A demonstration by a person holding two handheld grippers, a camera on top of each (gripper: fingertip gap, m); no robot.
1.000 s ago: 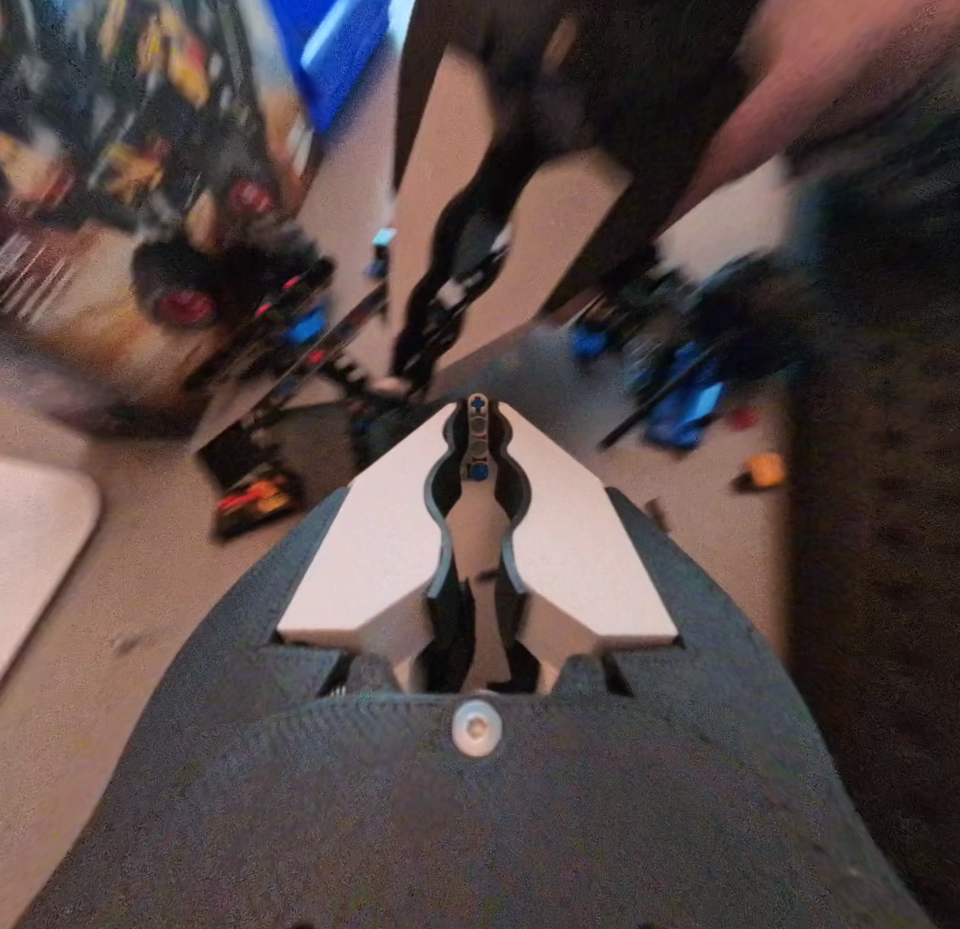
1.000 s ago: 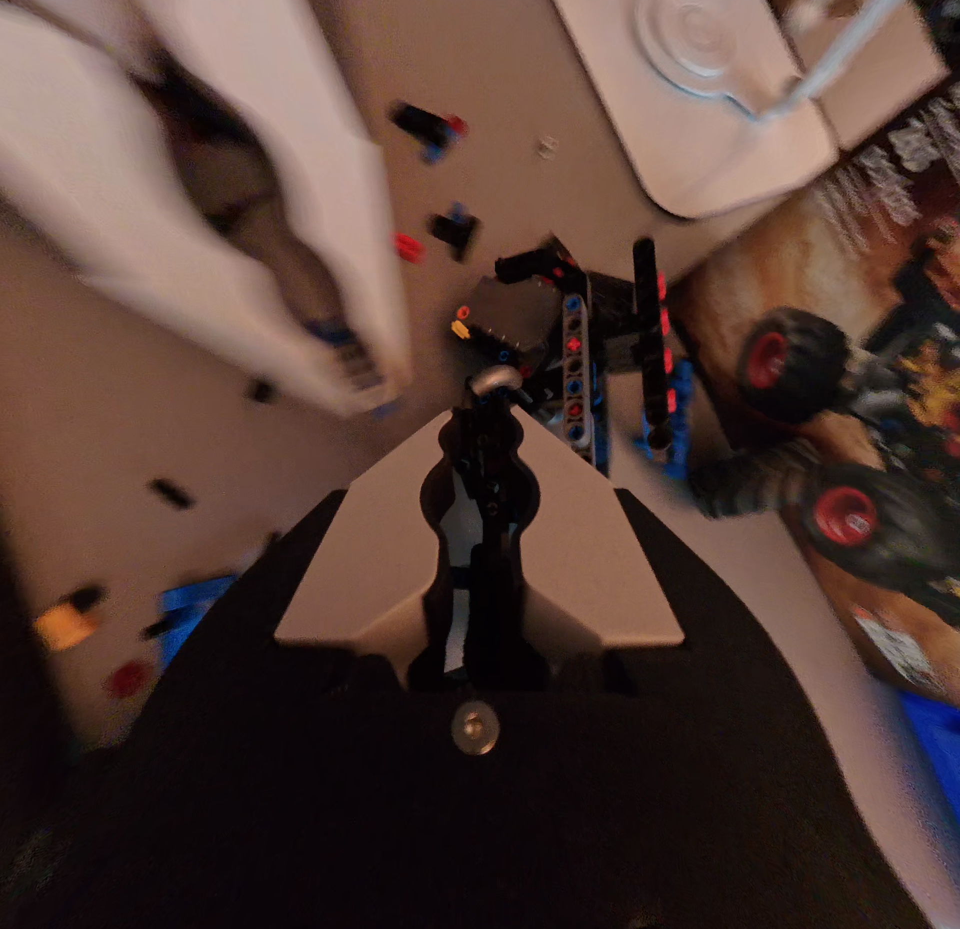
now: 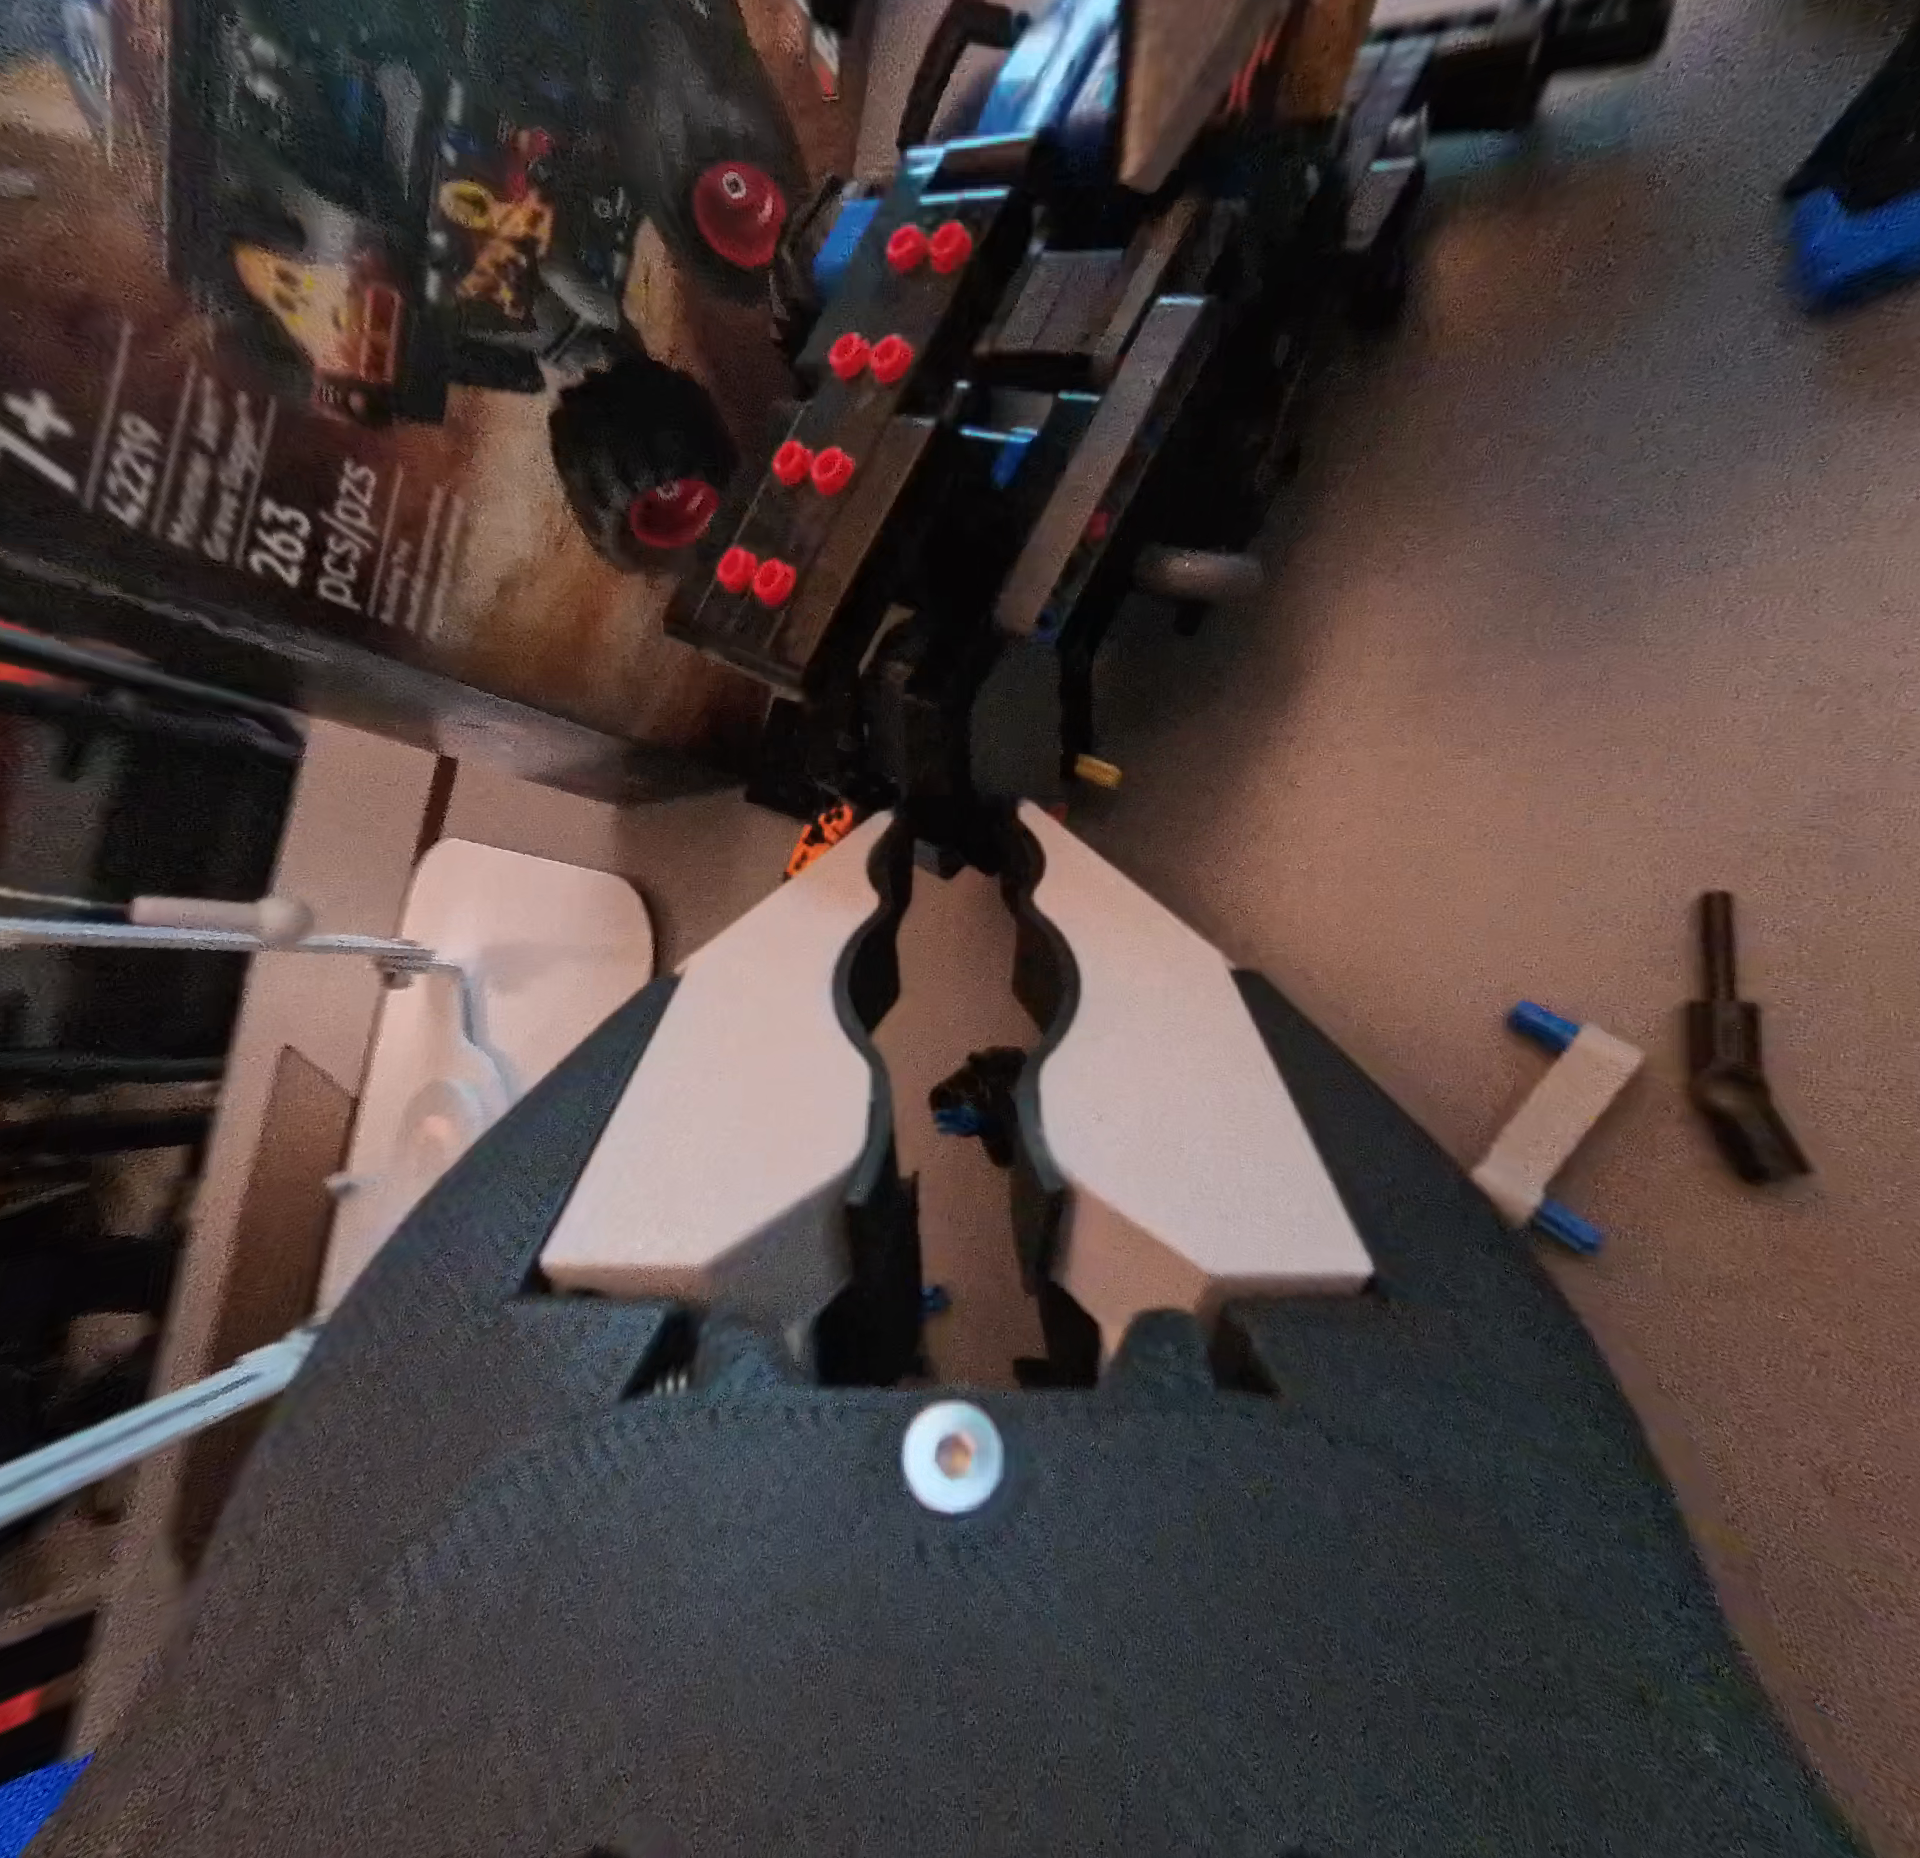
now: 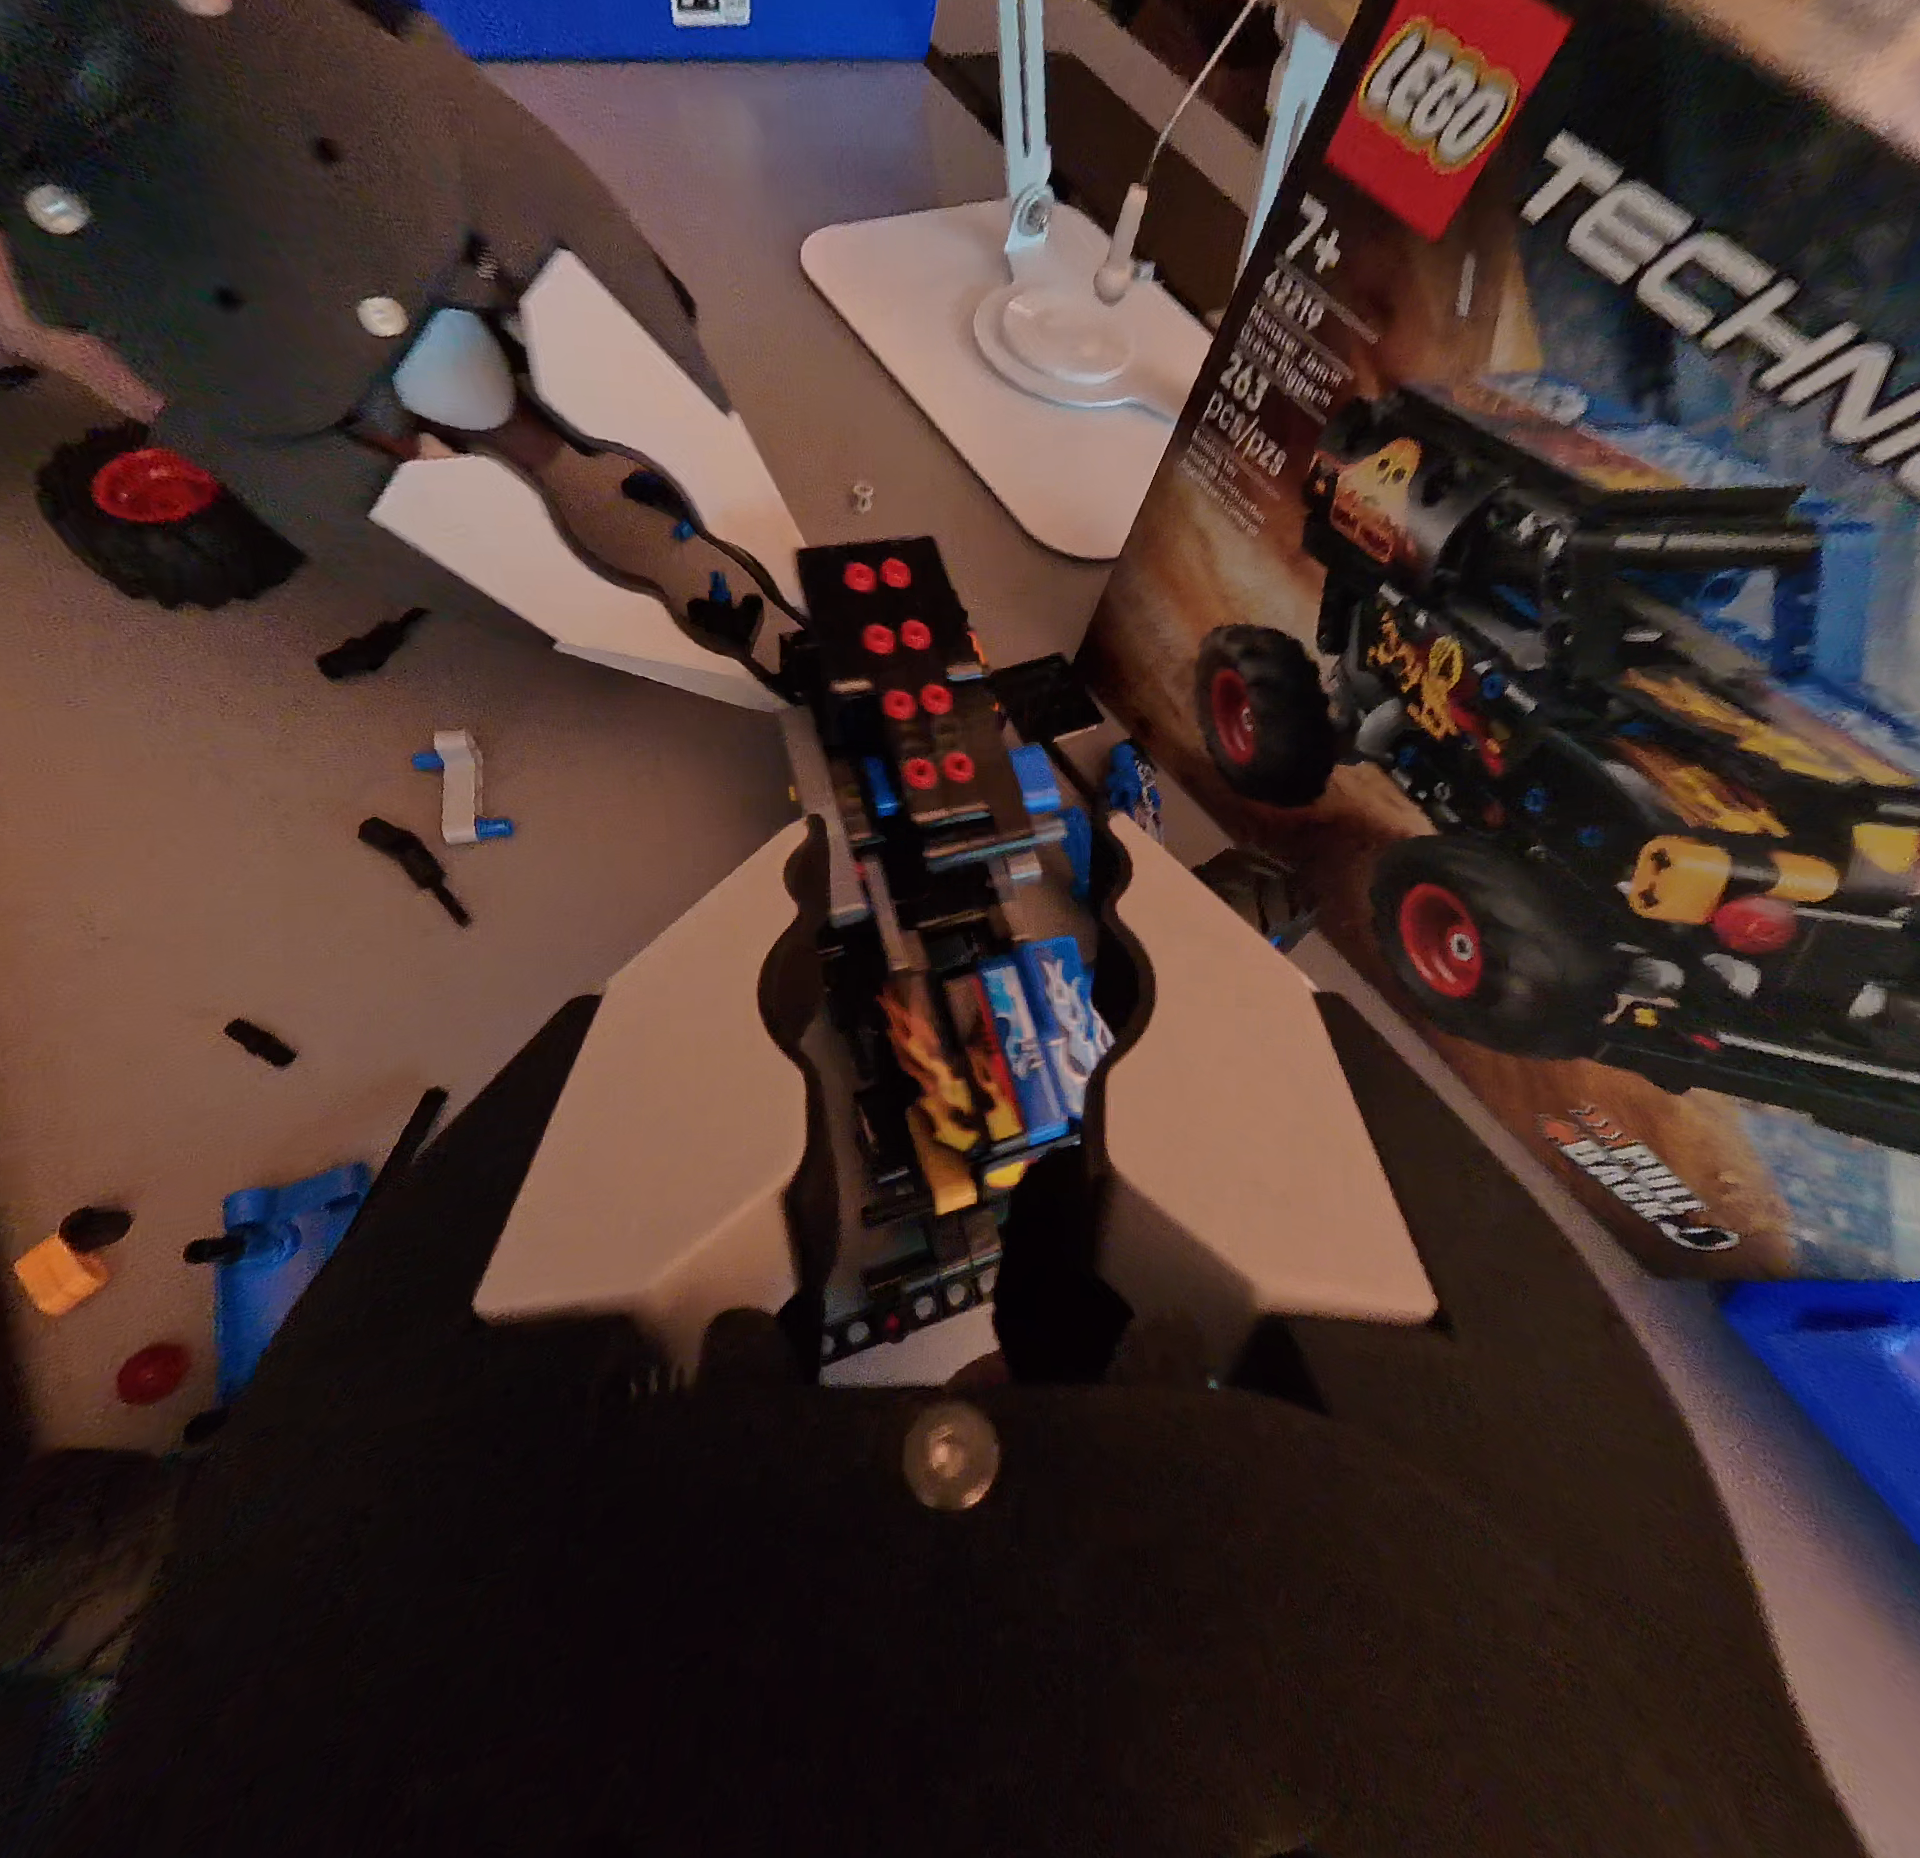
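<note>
While the right claw [image 4: 956, 852] grips the brick truck chassis [image 4: 914, 728], the left claw [image 3: 956, 832] pinches its end.

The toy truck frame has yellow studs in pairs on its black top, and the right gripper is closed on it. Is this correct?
Not quite: the studs are red, not yellow, as the right wrist view shows. The rest holds: they sit in pairs on the black top of the toy truck frame, and the right gripper is closed on it.

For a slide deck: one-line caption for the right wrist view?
Right gripper clamps a toy-brick truck chassis while the left gripper meets its far end, beside the set's box.
</note>
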